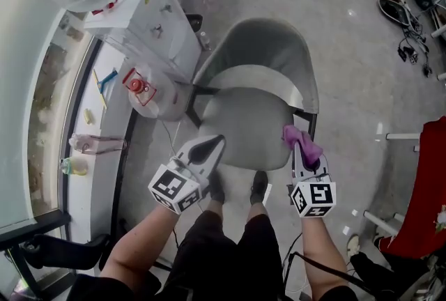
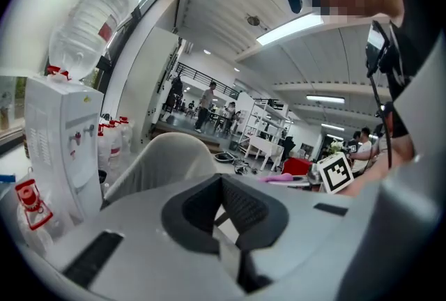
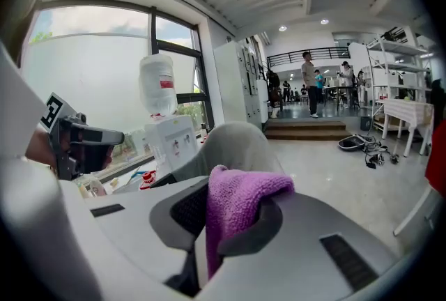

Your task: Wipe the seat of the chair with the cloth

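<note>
Right tool (image 1: 304, 153) clamped on the cloth (image 1: 300, 139) above the chair seat's (image 1: 247, 122) front edge; left tool (image 1: 210, 147) closed, empty. Risk: wiping drag may tug the bunched cloth free.

Head view: overhead, facing steeply down onto the grey moulded shell chair (image 1: 254, 118). Left tool (image 2: 224, 205) view and right tool (image 3: 216, 212) view: low, close to the seat, facing near level across it. All three share the chair and the white water dispenser (image 1: 150, 21).

Likely open office, water dispenser (image 1: 150, 21), shelving (image 3: 398, 49)
</note>
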Tool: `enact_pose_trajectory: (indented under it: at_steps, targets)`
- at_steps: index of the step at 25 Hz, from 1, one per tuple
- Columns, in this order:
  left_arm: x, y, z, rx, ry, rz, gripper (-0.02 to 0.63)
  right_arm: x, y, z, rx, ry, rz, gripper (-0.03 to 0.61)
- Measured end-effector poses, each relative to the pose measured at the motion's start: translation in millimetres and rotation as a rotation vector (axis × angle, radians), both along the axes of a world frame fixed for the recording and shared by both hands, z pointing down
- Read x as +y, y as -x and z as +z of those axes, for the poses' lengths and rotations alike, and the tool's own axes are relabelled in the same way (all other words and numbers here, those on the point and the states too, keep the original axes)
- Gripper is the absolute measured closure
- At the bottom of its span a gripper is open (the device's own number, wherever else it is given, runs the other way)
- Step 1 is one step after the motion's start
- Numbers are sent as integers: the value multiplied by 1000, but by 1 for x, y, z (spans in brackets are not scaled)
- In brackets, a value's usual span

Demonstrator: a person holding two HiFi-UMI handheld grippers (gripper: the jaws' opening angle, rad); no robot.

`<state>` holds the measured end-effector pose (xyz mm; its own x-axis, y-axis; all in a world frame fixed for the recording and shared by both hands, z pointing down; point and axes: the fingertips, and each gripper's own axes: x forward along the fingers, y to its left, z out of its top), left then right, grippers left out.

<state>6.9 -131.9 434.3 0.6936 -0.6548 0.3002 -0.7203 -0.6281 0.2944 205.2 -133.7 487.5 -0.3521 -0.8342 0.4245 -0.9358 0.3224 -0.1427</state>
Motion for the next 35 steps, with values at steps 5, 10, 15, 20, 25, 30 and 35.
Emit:
enact_pose_trajectory:
  at_steps: [5,10,15,20,25,30,35]
  targets:
    - [2,0,42,-12,52,-5,611,8,2,56,33,72,-12,549]
    - [4,-2,87,-30,96,-6,611,20,3,112,57,142,-23,549]
    - [9,-5,126,-49,141,-5,611,30,-1,159,83,205,-28,549]
    - [15,-6,161,-61,177,-10,611,35,-4,200,104,246,-29,549]
    - [21,-9,193,-68,211,-18,611,39,-10,236,116,291,-21,549]
    - [25,-9,220,-74,240,-28,611,49,-13,276,143,351,-33,549]
    - [28,-9,242,-75,262,-35,611,57,-16,311,163,408,-33,549]
